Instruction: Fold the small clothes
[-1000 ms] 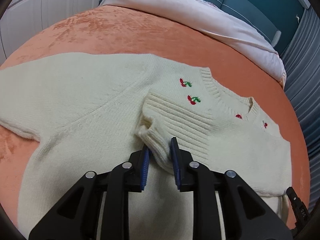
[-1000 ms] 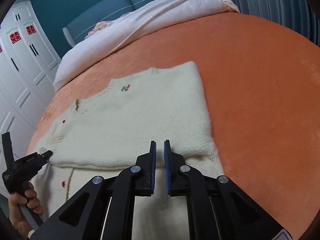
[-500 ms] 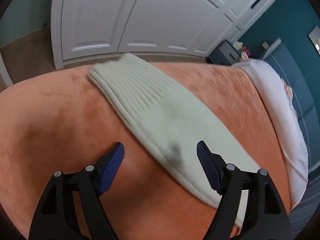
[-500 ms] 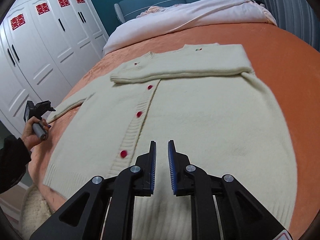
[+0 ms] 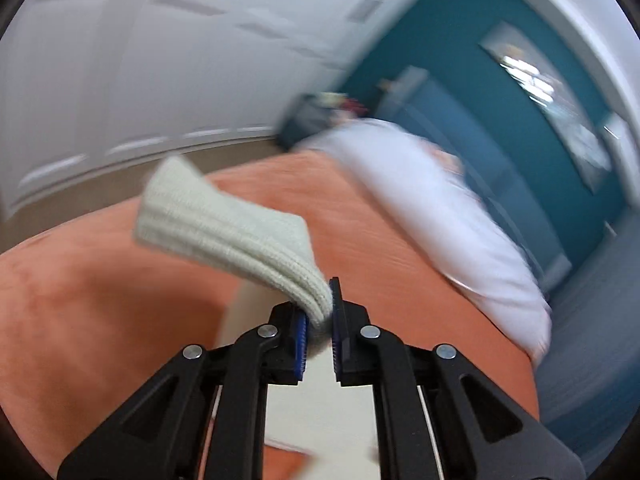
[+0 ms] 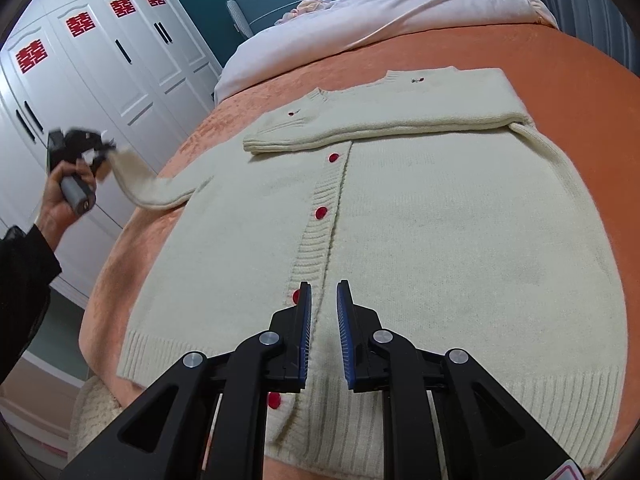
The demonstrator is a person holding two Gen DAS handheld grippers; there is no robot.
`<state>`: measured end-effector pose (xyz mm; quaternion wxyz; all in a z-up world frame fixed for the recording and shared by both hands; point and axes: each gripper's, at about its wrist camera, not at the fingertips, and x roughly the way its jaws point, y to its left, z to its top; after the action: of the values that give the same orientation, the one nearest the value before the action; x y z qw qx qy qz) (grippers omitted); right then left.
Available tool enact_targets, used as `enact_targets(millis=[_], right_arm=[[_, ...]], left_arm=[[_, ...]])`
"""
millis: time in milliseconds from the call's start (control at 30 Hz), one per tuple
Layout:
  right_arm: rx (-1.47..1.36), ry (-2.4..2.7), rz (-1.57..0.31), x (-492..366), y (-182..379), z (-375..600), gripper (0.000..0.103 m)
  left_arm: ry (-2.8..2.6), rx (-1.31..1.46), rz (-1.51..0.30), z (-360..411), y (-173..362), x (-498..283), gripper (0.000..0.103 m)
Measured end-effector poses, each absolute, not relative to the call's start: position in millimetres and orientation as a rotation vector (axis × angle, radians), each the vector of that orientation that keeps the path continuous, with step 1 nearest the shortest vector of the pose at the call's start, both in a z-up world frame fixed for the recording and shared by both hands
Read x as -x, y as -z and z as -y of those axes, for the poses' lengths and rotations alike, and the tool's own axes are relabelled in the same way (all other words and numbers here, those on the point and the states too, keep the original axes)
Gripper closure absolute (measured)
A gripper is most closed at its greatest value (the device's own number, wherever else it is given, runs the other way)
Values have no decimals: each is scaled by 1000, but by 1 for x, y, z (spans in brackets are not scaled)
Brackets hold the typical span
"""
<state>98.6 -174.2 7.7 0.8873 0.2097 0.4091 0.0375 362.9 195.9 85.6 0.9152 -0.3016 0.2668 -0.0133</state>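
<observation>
Cardigan [image 6: 420,216]: cream knit with red buttons, spread flat on the orange bedspread [image 6: 560,60]; one sleeve folded across the chest, the other [image 6: 140,184] lifted off to the side
Left gripper [image 5: 320,320]: jaws have just closed; pads clamped on the ribbed cuff [image 5: 224,224], which sticks up and away from them; view blurred
Right gripper [image 6: 323,332]: jaws a narrow gap apart, nothing between them; hangs over the button band near the hem
Hand [image 6: 60,200]: dark sleeve, grips the left gripper's handle beside the white wardrobe [image 6: 100,60]
</observation>
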Motion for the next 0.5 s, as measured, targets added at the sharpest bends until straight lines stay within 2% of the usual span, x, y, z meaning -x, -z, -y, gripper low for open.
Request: enact_targets(millis=[100,200,233,267,300,333,400,500], right_arm=[[-462,-60,-840,-95,-8,182,88],[-484,-34,-828,-89,-8,196,87],[-484,-25,-829,-87,-8,200,87],[-485,-13,-830,-85,-7,207,86],[-488,-3,-831,-84,-5,213,84],[-493,10,-830,-82,-5,221,83],[-496,35,-818,-79,-6,236,81],[-472,67,-798,-82,-8,255,74]], left_arm=[[275,523,-542,-81,-119,-349,95],[436,461,-667,26,-98,-341,91],[451,438,-729,55,-79,-339,85],[452,406,-801,81,-56,-336,69],[439,370,-876,103,-28,-333,61],[413,349,-928,113,-6,-326,57],[390,372,-976,112,28,-310,57],[322,459,-993,79,47,-298,53]])
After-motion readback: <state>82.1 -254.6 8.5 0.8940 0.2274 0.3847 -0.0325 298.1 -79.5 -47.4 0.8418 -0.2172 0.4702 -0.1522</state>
